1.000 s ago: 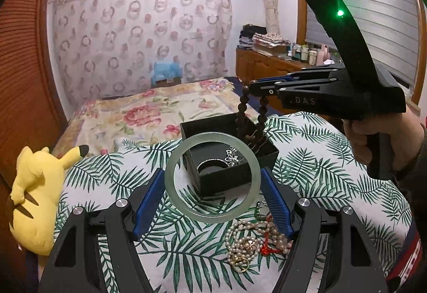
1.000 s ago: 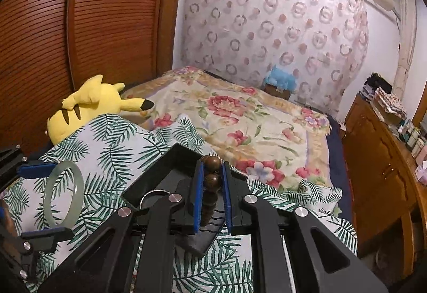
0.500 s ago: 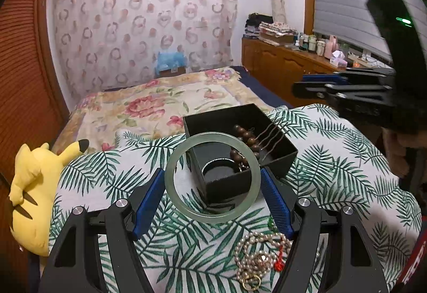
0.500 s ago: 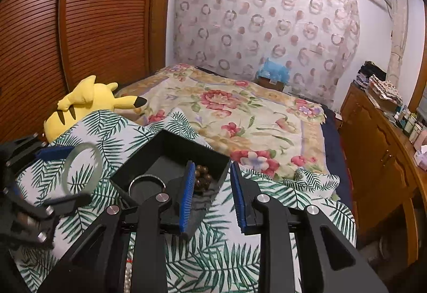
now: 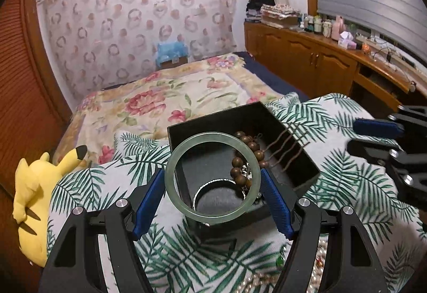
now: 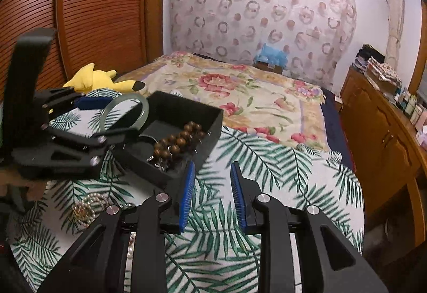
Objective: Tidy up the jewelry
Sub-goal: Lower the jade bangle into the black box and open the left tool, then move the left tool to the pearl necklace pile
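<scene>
A pale green jade bangle is clamped between the blue-padded jaws of the left gripper, held upright above the near edge of an open black jewelry box on a worktop draped in a palm-leaf cloth. Through the bangle's ring, the left wrist view shows a string of brown wooden beads lying inside the box, its tassel cords trailing toward 2 o'clock over the rim, and a silvery bangle resting flat on the box floor.

The right gripper hangs over bare cloth just at 4 o'clock from the box, its jaws spread apart and holding nothing. In the right wrist view the left gripper enters at 9 o'clock with the jade bangle poised at the box's far corner, and the beads sit heaped against the near wall.

A tangle of pearl strands lies on the cloth at 7 o'clock from the box. Beyond the worktop, a yellow plush toy lies beside a bed with a floral quilt.
</scene>
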The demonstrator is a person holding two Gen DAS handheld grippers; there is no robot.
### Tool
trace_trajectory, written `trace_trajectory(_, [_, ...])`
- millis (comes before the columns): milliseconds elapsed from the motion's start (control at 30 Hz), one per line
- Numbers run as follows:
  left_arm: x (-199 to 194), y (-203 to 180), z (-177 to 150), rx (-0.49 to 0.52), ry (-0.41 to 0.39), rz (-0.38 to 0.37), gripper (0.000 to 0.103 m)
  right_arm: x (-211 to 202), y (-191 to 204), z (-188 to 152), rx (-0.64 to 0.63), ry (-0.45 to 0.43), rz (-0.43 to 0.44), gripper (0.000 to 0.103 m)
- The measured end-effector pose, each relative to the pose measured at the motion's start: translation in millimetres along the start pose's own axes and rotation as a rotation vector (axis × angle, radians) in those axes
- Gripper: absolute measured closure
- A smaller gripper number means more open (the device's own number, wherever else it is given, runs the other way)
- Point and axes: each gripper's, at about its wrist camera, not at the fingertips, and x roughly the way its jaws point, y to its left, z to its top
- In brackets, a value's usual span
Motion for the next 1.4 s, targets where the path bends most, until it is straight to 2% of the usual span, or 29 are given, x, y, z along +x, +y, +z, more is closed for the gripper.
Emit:
trace_trajectory(200, [11.5, 2.5, 5.9, -0.016, 0.027, -0.006, 0.034, -3.7, -6.3, -14.7, 0.029, 0.002, 0.005, 0.073])
trace_trajectory(300, [8.1, 1.7, 4.9, -0.015, 0.017, -0.005, 0.027, -7.2, -5.5, -20.6, 0.033, -0.004, 0.013, 0.073])
trace_trajectory(367, [2.6, 2.1, 0.8, -0.018, 0.018, -0.015, 0.027, -9.8, -3.2, -24.0, 0.036, -0.009, 0.021, 0.073])
trace_trajectory(633, [-28.8, 7.0, -28.3, -0.02, 0.018, -0.047, 0.026, -7.6, 21.3, -40.8, 0.013, 0.016, 0.091, 0.073])
trace_trajectory(967, [-43.8, 16.6, -72.9, -0.032, 0.046, -0.061, 0.023, 17.6, 49.0, -52.9, -0.03, 0.111, 0.177, 0.073])
trace_trajectory(1233, [-40.5, 27.2, -98.4, -0.059, 0.083, -0.061, 0.023, 32.5, 54.0, -57.6, -0.063, 0.179, 0.105, 0.073])
trace_trajectory(1400, [-37.7, 35.2, -108.3, -0.079, 0.103, -0.064, 0.023, 33.4, 51.5, -60.1, -0.061, 0.157, 0.101, 0.073])
